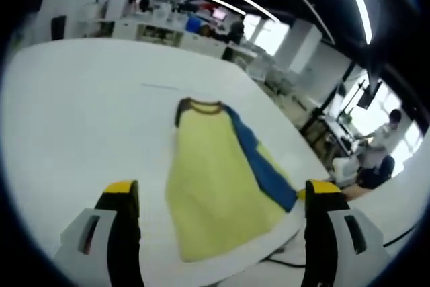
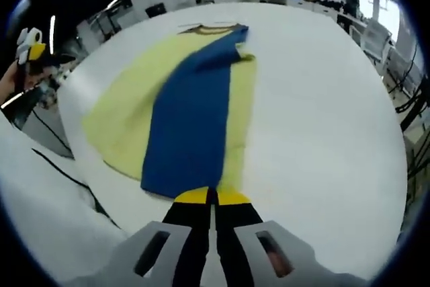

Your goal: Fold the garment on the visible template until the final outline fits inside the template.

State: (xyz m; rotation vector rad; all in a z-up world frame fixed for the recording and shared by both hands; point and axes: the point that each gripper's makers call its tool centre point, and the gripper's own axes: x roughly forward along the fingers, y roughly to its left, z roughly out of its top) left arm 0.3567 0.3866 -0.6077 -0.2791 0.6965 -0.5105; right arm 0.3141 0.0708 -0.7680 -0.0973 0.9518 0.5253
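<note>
A yellow shirt [image 1: 208,186] with a brown collar [image 1: 201,106] lies flat on the white table [image 1: 80,112]. Its blue sleeve [image 1: 262,162] runs down its right side. In the right gripper view the blue sleeve [image 2: 191,112] is laid lengthwise over the yellow shirt [image 2: 124,115], from the collar [image 2: 208,29] towards me. My right gripper [image 2: 211,197] is shut, and its tips pinch the sleeve's near end. My left gripper [image 1: 222,191] stands open above the shirt's lower half with nothing between its jaws. The left gripper [image 2: 30,45] is also seen held at the far left.
A faint thin line [image 1: 161,87] marks the table beyond the collar. A black cable [image 2: 64,173] hangs off the table's left edge. Desks and a seated person [image 1: 379,146] are in the room behind. Bare tabletop [image 2: 322,119] stretches to the right of the shirt.
</note>
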